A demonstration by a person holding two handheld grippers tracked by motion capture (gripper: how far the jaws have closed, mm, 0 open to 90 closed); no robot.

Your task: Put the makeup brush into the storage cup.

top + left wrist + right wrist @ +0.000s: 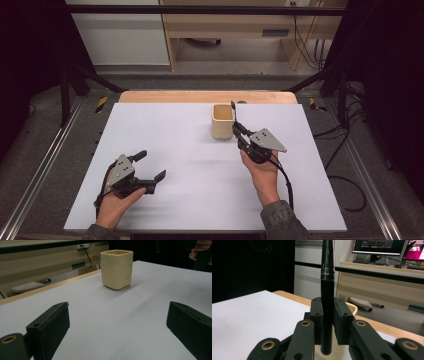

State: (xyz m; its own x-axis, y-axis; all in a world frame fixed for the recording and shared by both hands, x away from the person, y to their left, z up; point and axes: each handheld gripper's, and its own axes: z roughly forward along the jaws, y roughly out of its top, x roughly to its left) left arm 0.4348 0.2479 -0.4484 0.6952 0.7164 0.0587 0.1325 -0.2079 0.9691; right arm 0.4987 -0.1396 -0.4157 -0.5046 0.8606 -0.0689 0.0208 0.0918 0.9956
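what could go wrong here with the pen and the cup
The right gripper holds the pen upright at the cup; from above the pen sits near the rim's right edge, so it may catch the rim or land outside.
The cup stands free on the white table, and the open left gripper is far from it, so a nudge could tip it.
Only the pen's lower part is clamped, so it might tilt on contact.

Black pen upright, above cream cup

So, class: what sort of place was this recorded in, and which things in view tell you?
Probably a lab or office test bench: computer monitors on a desk, a black frame around the white table, and loose cables on the floor.
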